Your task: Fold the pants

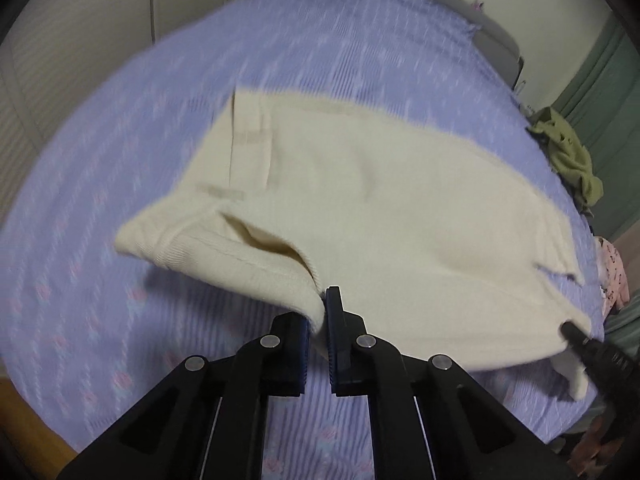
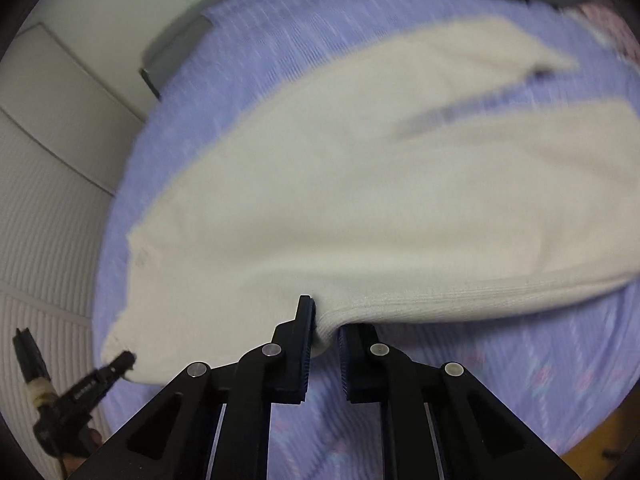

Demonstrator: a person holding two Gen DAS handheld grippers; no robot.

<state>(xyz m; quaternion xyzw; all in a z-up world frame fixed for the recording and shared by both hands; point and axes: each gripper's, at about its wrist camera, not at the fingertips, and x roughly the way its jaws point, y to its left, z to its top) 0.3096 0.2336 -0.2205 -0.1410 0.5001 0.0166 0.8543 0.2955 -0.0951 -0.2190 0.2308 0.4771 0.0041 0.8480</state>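
Clamped by left gripper and right gripper, each pinching a ribbed edge: cream pants, part lifted, spread over the lilac bed; green cloth beside

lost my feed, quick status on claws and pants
Left claw shut on pants edge. Right claw shut on the other end. Pants lifted over bed. Green cloth at far edge, clear of them.

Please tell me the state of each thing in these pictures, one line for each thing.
pants: cream, partly lifted off the bed, held at two spots of the near edge.
left claw: shut on the pants.
right claw: shut on the pants.
bedsheet: spread over the bed.
green cloth: crumpled at the bed's edge.
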